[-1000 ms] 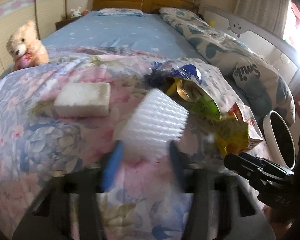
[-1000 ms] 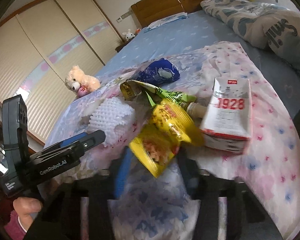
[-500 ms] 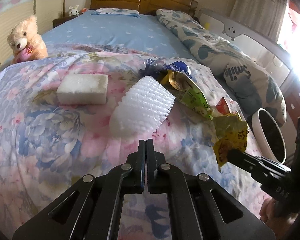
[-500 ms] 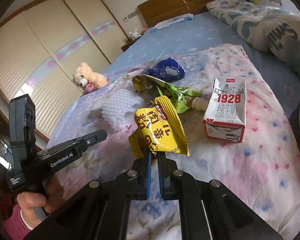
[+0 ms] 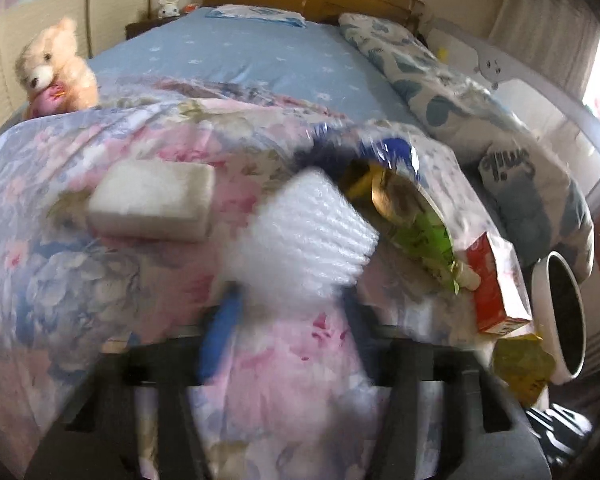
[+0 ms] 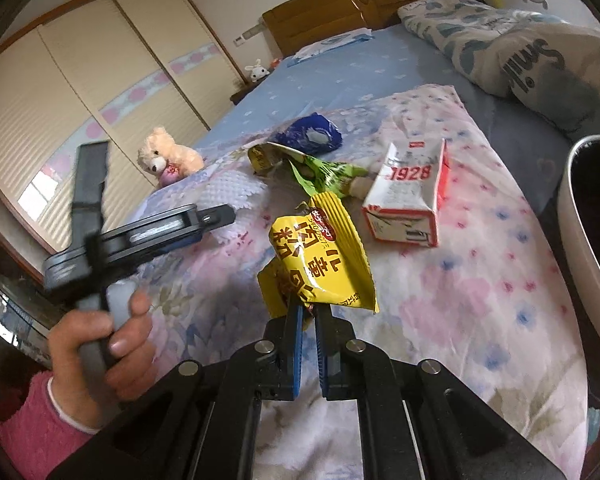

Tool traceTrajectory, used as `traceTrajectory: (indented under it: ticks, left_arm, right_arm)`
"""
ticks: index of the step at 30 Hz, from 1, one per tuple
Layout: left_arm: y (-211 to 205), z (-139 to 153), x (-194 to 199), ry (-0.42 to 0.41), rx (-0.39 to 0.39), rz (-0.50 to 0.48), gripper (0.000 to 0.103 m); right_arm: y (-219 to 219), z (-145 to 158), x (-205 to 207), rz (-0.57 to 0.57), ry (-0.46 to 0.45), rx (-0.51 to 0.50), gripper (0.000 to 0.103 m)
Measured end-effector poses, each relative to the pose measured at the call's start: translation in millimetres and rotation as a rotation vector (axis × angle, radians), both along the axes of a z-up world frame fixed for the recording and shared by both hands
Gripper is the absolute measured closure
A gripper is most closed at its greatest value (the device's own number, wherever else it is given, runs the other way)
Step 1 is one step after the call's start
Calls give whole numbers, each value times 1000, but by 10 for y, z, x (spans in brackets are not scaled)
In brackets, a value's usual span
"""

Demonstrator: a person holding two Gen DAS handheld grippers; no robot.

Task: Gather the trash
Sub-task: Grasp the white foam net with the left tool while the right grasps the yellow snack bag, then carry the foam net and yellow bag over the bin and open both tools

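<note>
Yellow crinkled foil, printed with dark characters — a snack packet (image 6: 320,256) — hangs pinched by its lower edge in the right gripper (image 6: 308,312), whose jaws are clamped tight on it, lifting it clear of the pink-and-blue floral quilt (image 6: 480,320) spread over the bed. Beyond the packet on the quilt lie a white milk carton with red trim and "1928" on it (image 6: 404,204), a crumpled green wrapper (image 6: 324,174) just beside the carton, and a dark blue foil bag (image 6: 312,134) farther back. A white round bin with a dark inside (image 6: 584,216) stands at the bed's right edge.

The left gripper (image 5: 288,320), held by a hand (image 6: 100,344) in a pink sleeve, is blurred; its jaws have just been opening and now stand apart on either side of the near end of a white ribbed foam sleeve (image 5: 308,236), and the blur hides whether the pads touch it. To the left of that sleeve sits a white rectangular foam block (image 5: 152,204). A cream teddy bear (image 5: 54,72) rests at the far left of the quilt, near the sliding wardrobe doors (image 6: 80,72).
</note>
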State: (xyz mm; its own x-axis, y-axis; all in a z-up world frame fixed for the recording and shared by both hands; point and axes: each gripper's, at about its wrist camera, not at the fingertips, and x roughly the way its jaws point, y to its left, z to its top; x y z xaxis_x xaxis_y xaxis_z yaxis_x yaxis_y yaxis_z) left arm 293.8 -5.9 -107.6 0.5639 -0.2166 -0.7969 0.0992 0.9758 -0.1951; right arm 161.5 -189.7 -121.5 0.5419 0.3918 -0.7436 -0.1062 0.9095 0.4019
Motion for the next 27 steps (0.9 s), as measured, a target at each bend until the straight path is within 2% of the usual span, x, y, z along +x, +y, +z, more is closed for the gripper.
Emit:
traceTrajectory:
  ticks: [1, 5, 13, 27]
  left_arm:
    - [-9, -32, 16, 16, -2, -4, 86]
    - [24, -4, -106, -9, 2, -5, 91]
    - [36, 149, -575, -38, -37, -29, 92]
    - [-705, 323, -1111, -53, -55, -206, 92]
  right_arm:
    - [-10, 0, -10, -2, 1, -2, 97]
    - [-73, 27, -77, -13, -5, 2, 97]
    - [-229, 121, -206, -35, -27, 14, 97]
    - [-810, 251, -525, -147, -54, 8, 97]
